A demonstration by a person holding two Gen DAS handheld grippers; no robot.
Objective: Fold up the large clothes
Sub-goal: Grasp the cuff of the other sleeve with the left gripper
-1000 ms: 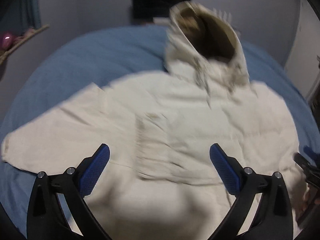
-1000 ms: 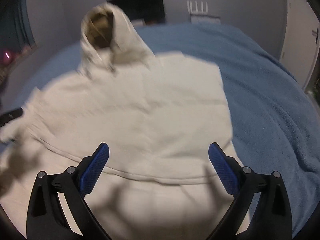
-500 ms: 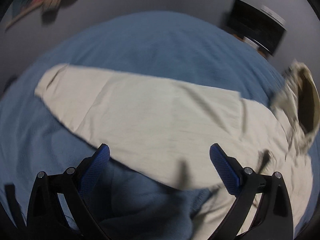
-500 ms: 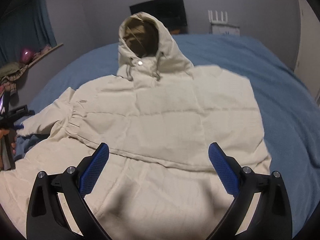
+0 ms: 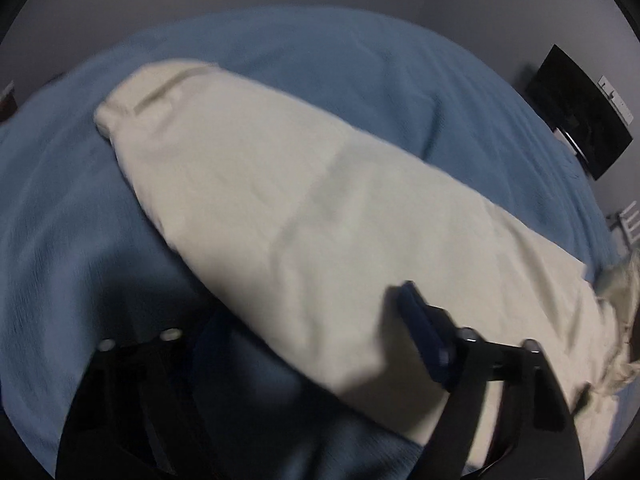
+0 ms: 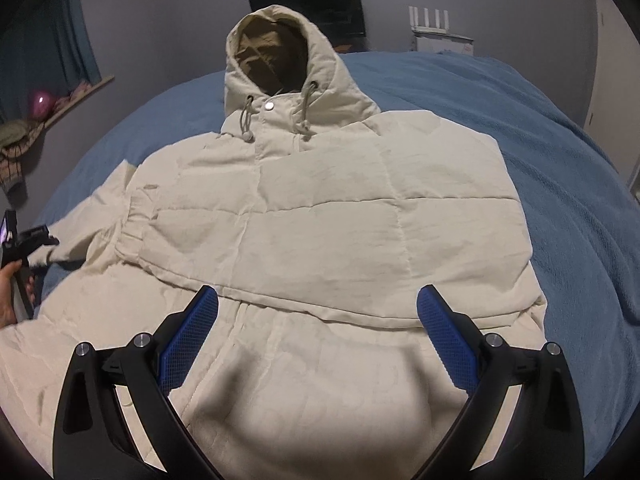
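A cream hooded puffer jacket (image 6: 320, 216) lies front-up on a blue bed, hood (image 6: 276, 56) toward the far wall. Its right sleeve is folded in across the body. In the left wrist view its left sleeve (image 5: 288, 200) stretches out over the blanket. My left gripper (image 5: 312, 344) is open and low, the sleeve's near edge lying between its two fingers; the view is blurred. It also shows in the right wrist view (image 6: 20, 240), held in a hand at the sleeve's end. My right gripper (image 6: 318, 320) is open and empty above the jacket's lower front.
The blue blanket (image 6: 560, 168) covers the bed all around the jacket. A dark screen (image 6: 312, 4) and a white router (image 6: 436, 32) stand at the far wall. A shelf with a pink lamp (image 6: 40, 104) is at the left.
My left gripper has swung left from the jacket's body and dropped down to the outstretched sleeve. My right gripper has steadied over the lower front, hardly moving.
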